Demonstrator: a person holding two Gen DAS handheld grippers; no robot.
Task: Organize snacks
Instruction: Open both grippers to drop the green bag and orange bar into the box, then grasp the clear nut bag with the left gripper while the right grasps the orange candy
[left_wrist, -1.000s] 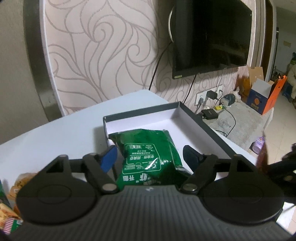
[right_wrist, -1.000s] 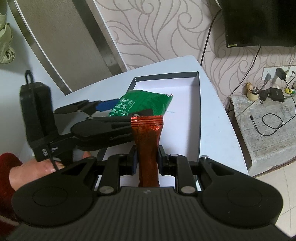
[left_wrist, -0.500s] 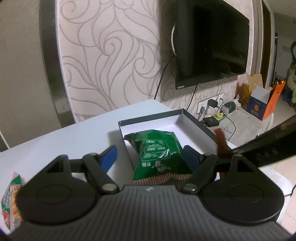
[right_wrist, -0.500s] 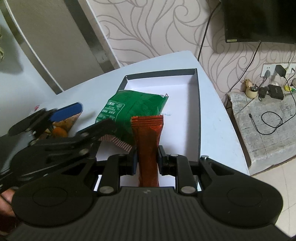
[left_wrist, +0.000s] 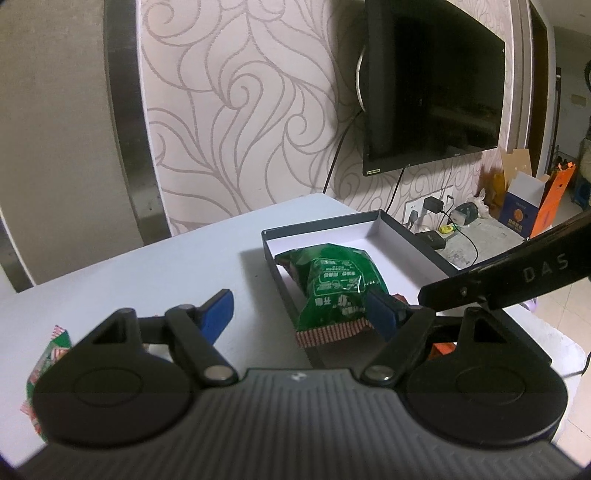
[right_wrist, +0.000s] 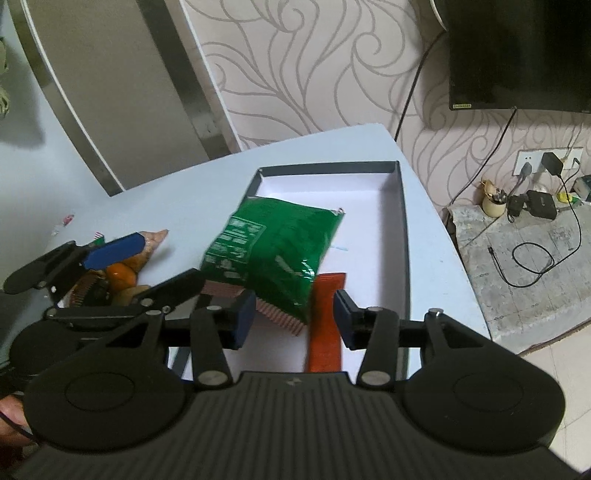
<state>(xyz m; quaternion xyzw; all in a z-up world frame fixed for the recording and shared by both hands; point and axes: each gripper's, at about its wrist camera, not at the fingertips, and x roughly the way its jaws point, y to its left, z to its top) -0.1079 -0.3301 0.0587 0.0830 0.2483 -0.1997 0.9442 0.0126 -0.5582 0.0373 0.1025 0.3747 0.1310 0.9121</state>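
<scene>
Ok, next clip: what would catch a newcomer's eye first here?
The green snack bag lying in the shallow dark-rimmed box on the white table. Right beside it, an orange-red snack bar sits between the right gripper jaws, which are opening. A dark wall-mounted TV hangs behind.

Orange packet (right_wrist: 325, 317) between opening jaws

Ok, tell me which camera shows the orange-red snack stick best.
The right wrist view: the orange-red snack stick lies in the box between that gripper's opening jaws, beside the green snack bag. The left wrist view shows only slivers behind its own finger.
</scene>
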